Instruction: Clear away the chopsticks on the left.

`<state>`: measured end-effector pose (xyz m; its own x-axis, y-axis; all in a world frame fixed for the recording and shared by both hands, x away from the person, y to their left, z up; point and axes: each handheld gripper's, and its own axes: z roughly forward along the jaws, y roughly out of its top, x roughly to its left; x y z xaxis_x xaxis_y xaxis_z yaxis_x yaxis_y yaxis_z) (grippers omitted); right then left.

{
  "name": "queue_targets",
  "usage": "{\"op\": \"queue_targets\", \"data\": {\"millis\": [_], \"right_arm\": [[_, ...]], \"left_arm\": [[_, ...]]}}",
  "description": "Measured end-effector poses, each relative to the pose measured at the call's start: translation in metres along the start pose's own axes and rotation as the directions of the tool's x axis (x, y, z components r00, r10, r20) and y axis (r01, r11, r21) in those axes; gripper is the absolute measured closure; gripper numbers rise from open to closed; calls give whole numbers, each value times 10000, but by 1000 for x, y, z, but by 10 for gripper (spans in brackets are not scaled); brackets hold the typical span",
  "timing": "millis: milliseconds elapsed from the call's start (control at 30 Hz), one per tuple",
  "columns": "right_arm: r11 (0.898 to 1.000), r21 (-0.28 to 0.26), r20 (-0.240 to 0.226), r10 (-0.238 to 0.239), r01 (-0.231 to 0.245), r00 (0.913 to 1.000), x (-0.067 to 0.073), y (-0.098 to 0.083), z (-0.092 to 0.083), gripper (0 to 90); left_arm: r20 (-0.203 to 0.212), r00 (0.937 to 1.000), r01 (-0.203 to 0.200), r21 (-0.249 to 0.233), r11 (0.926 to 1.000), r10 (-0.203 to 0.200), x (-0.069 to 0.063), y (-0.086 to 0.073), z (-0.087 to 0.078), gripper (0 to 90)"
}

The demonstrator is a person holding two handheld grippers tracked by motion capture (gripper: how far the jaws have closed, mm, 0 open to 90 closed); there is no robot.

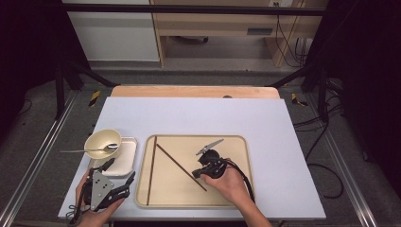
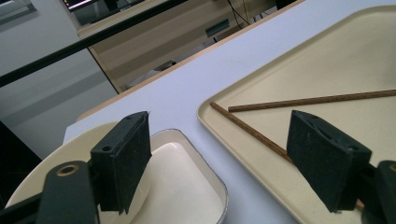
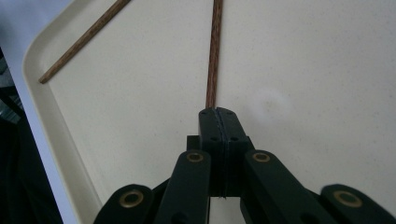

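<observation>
Two brown chopsticks lie on a beige tray. One chopstick runs along the tray's left side. The other chopstick lies diagonally, and my right gripper is shut on it near its lower right end. In the right gripper view the closed jaws pinch that chopstick, which runs straight ahead; the other chopstick shows at upper left. My left gripper is open at the table's front left, over the gap between a white dish and the tray. Its pads hold nothing.
A cream bowl holding a metal spoon stands left of the white rectangular dish. The tray rim and both chopsticks lie right of the dish. The white tabletop stretches behind.
</observation>
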<state>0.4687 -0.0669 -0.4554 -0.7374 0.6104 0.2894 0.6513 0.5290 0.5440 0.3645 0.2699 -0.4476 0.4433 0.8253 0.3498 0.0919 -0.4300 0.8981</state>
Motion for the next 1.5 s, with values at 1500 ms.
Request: {"op": "queue_targets", "data": {"millis": [1500], "right_arm": [[9975, 179, -1831, -639, 683, 9810, 60, 9, 49, 900]], "left_arm": [[18, 10000, 3, -22, 10000, -3, 1, 0, -1, 220]]}}
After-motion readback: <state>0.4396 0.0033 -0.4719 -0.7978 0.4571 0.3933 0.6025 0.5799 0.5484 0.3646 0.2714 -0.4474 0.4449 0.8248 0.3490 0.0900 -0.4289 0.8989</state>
